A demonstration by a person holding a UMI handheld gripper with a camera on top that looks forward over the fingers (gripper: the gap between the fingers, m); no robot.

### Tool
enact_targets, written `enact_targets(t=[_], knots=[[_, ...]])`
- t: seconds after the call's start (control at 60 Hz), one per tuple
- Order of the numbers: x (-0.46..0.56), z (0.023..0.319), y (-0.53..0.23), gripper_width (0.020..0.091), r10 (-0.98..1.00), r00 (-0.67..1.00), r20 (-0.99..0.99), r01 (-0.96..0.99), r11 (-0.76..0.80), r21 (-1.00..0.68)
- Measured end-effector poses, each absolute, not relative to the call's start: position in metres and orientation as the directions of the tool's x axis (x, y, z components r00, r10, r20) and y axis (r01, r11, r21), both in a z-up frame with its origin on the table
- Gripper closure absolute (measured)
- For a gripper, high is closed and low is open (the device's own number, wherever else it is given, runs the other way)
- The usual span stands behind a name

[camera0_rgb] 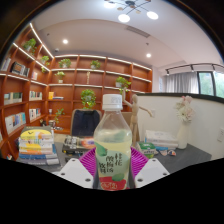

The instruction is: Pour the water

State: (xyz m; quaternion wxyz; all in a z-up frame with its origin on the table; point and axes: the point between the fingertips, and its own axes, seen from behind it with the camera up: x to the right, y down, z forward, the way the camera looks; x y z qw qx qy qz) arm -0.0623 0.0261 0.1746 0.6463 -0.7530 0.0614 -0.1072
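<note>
inspector: clear plastic, is it? state what stands in your claw.

operator: clear plastic, yes. gripper view: a water bottle (112,143) stands upright between my fingers, white cap on top, a pink and green label round its lower body. my gripper (112,172) has both magenta pads (88,163) pressed to the label, one at either side, no gap that i can see. i report it clamped on the bottle.

inspector: axis and bearing?

operator: long axis vertical, cap up, running square across the line of my fingers. the bottle sits dead centre, no nearer one finger than the other. its base is hidden below my fingers, so i cannot say whether it rests on the table (185,157) or hangs clear.

inspector: cap on or off?

operator: on, as far as i can tell. my judgement: no water can leave until that is dealt with.

inspector: receiving vessel?

operator: none that i can identify. beyond the bottle i see a stack of books (38,147) to one side, a vase of pale flowers (184,113) to the other, wooden shelves (40,85) behind. small items on the table are too unclear to name.

inspector: what does the coming move turn on?

operator: my judgement: a pour means rolling my wrist so that vertical axis tips over. gripped low on the label, the neck will swing wide, so the target must lie off to the tipping side.
</note>
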Motion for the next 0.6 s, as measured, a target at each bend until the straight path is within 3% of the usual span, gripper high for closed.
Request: enact_targets(t=[0.283,0.483,0.6], knots=[[-0.031,0.089,0.033,0.0685,-0.246,0.967,0.072,0.01,-0.245,-0.969],[-0.032,0.093,0.028,0.0674,-0.235,0.972,-0.018,-0.058,-0.168,-0.984],[-0.033,0.094,0.028,0.06,-0.233,0.972,0.017,-0.028,-0.189,-0.982]])
